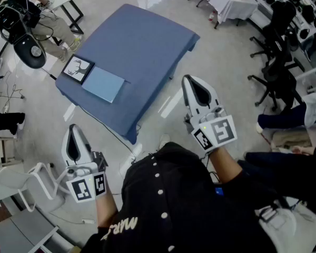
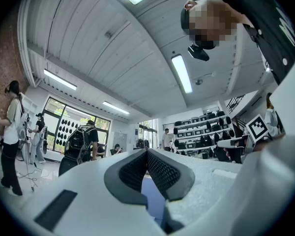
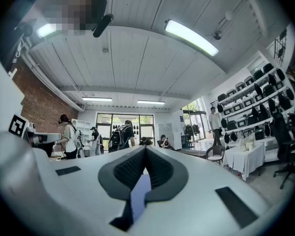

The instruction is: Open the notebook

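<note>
The notebook (image 1: 104, 84), light blue and closed, lies flat near the left front edge of a table covered in blue cloth (image 1: 142, 46). Both grippers hover over the floor, short of the table and well apart from the notebook. My left gripper (image 1: 72, 126) is down at the left, its jaws shut and empty. To the right of the table's near corner my right gripper (image 1: 188, 79) is also shut with nothing held. In the left gripper view the left gripper (image 2: 147, 151) has its pads meeting at the tip. The right gripper (image 3: 145, 148) looks the same in its own view.
A framed deer picture (image 1: 77, 69) sits on the cloth just left of the notebook. Black office chairs (image 1: 276, 73) stand at the right, and a white-clothed table (image 1: 229, 1) at the far right. A white chair (image 1: 26, 181) is at the lower left. Several people stand across the room.
</note>
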A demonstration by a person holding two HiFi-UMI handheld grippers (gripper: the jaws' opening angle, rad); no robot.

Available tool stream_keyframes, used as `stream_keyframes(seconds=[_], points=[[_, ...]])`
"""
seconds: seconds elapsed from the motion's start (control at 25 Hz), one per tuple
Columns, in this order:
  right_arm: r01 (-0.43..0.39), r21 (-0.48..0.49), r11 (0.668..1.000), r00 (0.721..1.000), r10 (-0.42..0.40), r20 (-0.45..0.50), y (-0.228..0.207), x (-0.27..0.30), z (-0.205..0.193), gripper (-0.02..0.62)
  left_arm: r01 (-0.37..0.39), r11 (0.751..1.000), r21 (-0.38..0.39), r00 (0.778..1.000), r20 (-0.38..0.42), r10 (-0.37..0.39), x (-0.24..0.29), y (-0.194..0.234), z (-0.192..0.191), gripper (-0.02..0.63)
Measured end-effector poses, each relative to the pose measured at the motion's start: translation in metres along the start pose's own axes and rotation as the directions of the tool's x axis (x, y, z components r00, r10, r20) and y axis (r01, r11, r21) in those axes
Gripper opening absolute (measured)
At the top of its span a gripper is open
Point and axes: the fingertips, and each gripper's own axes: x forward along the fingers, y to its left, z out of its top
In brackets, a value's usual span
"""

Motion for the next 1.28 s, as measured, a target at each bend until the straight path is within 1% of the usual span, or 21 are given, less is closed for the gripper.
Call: stream_keyframes(seconds=[0.24,0.4,0.48,0.68,0.72,0.76,0.8,0.84,0.92,1.0,1.28], points=[[-0.012,-0.001,1.0,1.0,0.012,0.0,-0.001,0.0,-0.005,0.003,0.0,1.0,0.009,1.0,0.005,0.0,0.001,-0.004,-0.003,0.003],[-0.014,0.057,0.998,0.999,0.012,0.033,-0.003,0.0,-0.006,0.005,-0.006,1.0,0.009,1.0,-0.002,0.006,0.003,-0.002,-0.006,0.003],[-0.02,0.069,0.997,0.999,0.017,0.042,-0.001,0.0,-0.007,0.005,-0.01,1.0,0.009,1.0,-0.006,0.01,0.001,-0.002,-0.008,0.003],[-0.026,0.063,0.998,0.999,0.025,0.022,-0.001,0.006,-0.011,0.005,-0.014,1.0,0.017,1.0,-0.021,0.014,0.004,-0.001,-0.011,0.003],[-0.025,0.061,0.998,1.0,0.024,0.016,-0.001,0.008,-0.013,0.005,-0.012,1.0,0.007,1.0,-0.025,0.012,0.006,0.0,-0.013,0.072],[-0.023,0.06,0.998,1.0,0.022,0.012,-0.002,0.009,-0.015,0.005,-0.012,1.0,-0.017,0.999,-0.036,0.012,0.008,0.002,-0.018,0.259],[-0.021,0.061,0.998,1.0,0.021,0.008,-0.004,0.009,-0.017,0.005,-0.018,0.998,-0.052,0.998,-0.058,0.015,0.011,0.005,-0.025,0.348],[-0.02,0.063,0.998,1.0,0.019,0.005,-0.006,0.01,-0.02,0.005,-0.027,0.995,-0.093,0.996,-0.089,0.019,0.014,0.008,-0.034,0.362],[-0.019,0.068,0.997,1.0,0.02,-0.004,-0.014,0.013,-0.023,0.005,-0.05,0.984,-0.171,0.988,-0.152,0.024,0.02,0.012,-0.053,0.365],[-0.027,0.073,0.997,1.0,0.028,-0.015,-0.024,0.018,-0.025,0.005,-0.075,0.973,-0.219,0.982,-0.188,0.034,0.026,0.012,-0.065,0.365],[-0.047,0.074,0.996,0.998,0.05,-0.042,-0.058,0.033,-0.037,0.005,-0.122,0.964,-0.235,0.97,-0.236,0.065,0.047,0.001,-0.085,0.365]])
